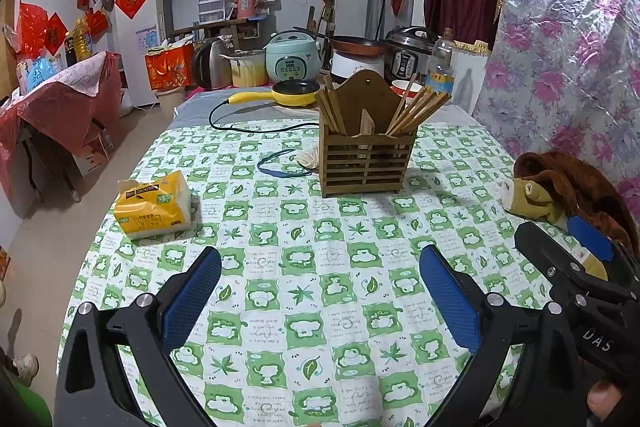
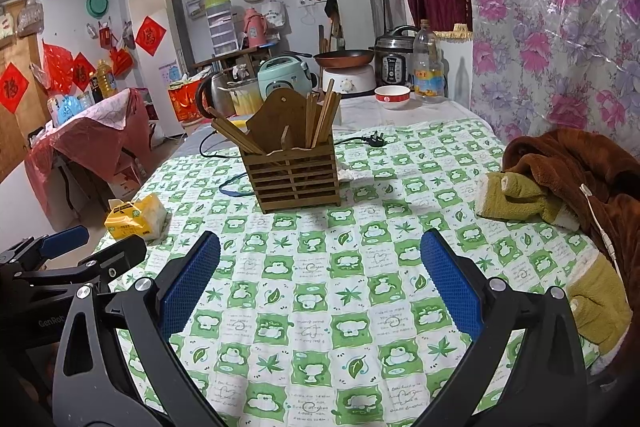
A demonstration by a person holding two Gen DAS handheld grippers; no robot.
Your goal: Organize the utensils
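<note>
A green-checked tablecloth (image 1: pixel 320 307) covers the table. Mid-table stands the wooden utensil holder (image 1: pixel 366 159), chopsticks (image 1: pixel 420 107) leaning in both its compartments. The left gripper (image 1: pixel 320 295) and right gripper (image 2: pixel 320 291) hover nearer the camera, spread wide, holding nothing.

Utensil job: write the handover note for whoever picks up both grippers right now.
Left gripper: open, empty, held over the green-checked tablecloth.
Right gripper: open, empty, alongside the left.
Wooden utensil holder: upright mid-table, ahead of both grippers, neither touching it.
Chopsticks: all in the holder, leaning in bunches to both sides.
Done: no utensils visible loose on the cloth.
Left: cannot tell from here; check whether the bunches need straightening or sorting by compartment.
Nearby: tissue pack at left, brown plush garment at right.
</note>
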